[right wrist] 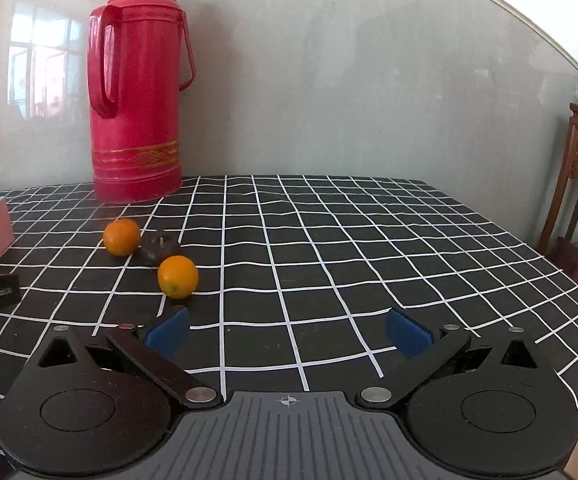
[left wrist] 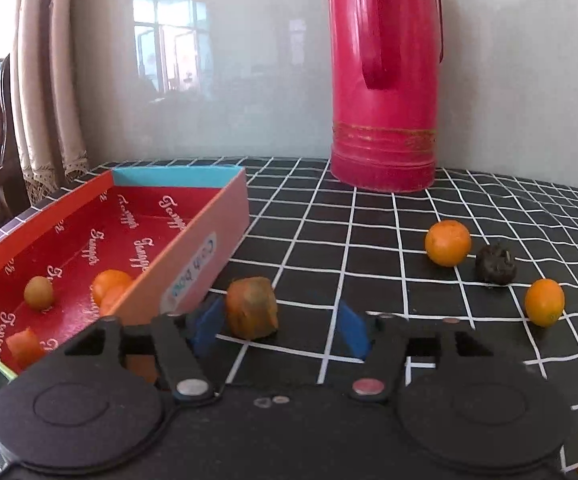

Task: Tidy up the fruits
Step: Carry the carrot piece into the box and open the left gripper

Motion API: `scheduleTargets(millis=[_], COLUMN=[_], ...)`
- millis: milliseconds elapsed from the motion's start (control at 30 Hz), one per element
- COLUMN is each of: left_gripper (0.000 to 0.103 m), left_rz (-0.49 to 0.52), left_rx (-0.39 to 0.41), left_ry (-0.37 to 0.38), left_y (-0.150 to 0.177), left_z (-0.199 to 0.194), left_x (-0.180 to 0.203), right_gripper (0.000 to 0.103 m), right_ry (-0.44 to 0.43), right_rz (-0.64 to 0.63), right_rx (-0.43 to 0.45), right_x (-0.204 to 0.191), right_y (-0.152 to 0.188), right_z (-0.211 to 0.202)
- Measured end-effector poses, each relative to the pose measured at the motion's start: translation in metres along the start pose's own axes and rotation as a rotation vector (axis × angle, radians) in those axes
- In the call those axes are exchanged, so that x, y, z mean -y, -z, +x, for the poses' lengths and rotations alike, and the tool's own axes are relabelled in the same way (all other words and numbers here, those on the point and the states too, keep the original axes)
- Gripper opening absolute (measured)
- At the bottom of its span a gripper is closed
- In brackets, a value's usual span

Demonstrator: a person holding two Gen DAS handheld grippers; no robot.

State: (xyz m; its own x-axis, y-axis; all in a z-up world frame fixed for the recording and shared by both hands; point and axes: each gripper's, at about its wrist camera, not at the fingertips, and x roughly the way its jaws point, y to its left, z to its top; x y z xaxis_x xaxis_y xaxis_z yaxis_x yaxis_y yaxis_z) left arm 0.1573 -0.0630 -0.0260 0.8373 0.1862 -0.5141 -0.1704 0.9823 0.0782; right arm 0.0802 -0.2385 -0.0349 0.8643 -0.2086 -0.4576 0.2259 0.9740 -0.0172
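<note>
My left gripper [left wrist: 277, 326] gapes around the orange chunk [left wrist: 251, 307], against its left pad, beside the box [left wrist: 209, 236]; my right gripper [right wrist: 288, 330] waits wide, oranges [right wrist: 178, 276] ahead-left.

We see soft daylight, a window reflected on the glossy wall [left wrist: 217, 80] left of the red thermos [left wrist: 383, 80]; edges bow, slightly blurred.

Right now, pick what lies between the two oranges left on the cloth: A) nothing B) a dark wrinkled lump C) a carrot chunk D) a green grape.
B: a dark wrinkled lump sits between the far orange and the near orange.
</note>
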Motion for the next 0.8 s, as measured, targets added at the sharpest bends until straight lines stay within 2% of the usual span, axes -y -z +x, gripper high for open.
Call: scheduleTargets(millis=[100,200,267,300,333,400,500,633,700,800], left_gripper=[0.064,0.058,0.043,0.039,0.025,0.013,0.013,0.013,0.013,0.013], left_rz=[-0.013,-0.054,-0.104,-0.114,-0.12,-0.142,-0.155,-0.116,-0.101,-0.082], left_rx=[-0.008,-0.034,-0.069,-0.06,-0.063,-0.061,-0.054,-0.017,0.023,0.126], left_ry=[0.005,0.029,0.055,0.053,0.055,0.061,0.085,0.088,0.077,0.056], left_y=[-0.001,-0.002,-0.003,-0.004,-0.004,-0.005,-0.004,-0.004,-0.004,-0.008], left_z=[0.002,0.008,0.016,0.016,0.017,0.018,0.018,0.011,0.004,-0.017], left_x=[0.001,-0.003,-0.011,-0.013,-0.015,-0.018,-0.019,-0.015,-0.015,-0.017], right_gripper=[0.103,0.103,0.103,0.103,0.103,0.103,0.103,0.103,0.103,0.103], right_ry=[0.012,0.023,0.022,0.023,0.025,0.025,0.029,0.022,0.018,0.017], right_rz=[0.005,0.011,0.019,0.021,0.022,0.027,0.035,0.034,0.03,0.027], right_rx=[0.016,0.033,0.032,0.034,0.034,0.032,0.028,0.023,0.029,0.034], right_x=[0.002,0.004,0.007,0.008,0.009,0.011,0.012,0.01,0.008,0.006], right_y=[-0.001,-0.001,-0.001,-0.001,-0.001,-0.001,-0.001,-0.001,-0.001,-0.001], right_z=[-0.001,-0.003,-0.003,-0.002,-0.002,-0.001,0.002,0.001,0.0,-0.001])
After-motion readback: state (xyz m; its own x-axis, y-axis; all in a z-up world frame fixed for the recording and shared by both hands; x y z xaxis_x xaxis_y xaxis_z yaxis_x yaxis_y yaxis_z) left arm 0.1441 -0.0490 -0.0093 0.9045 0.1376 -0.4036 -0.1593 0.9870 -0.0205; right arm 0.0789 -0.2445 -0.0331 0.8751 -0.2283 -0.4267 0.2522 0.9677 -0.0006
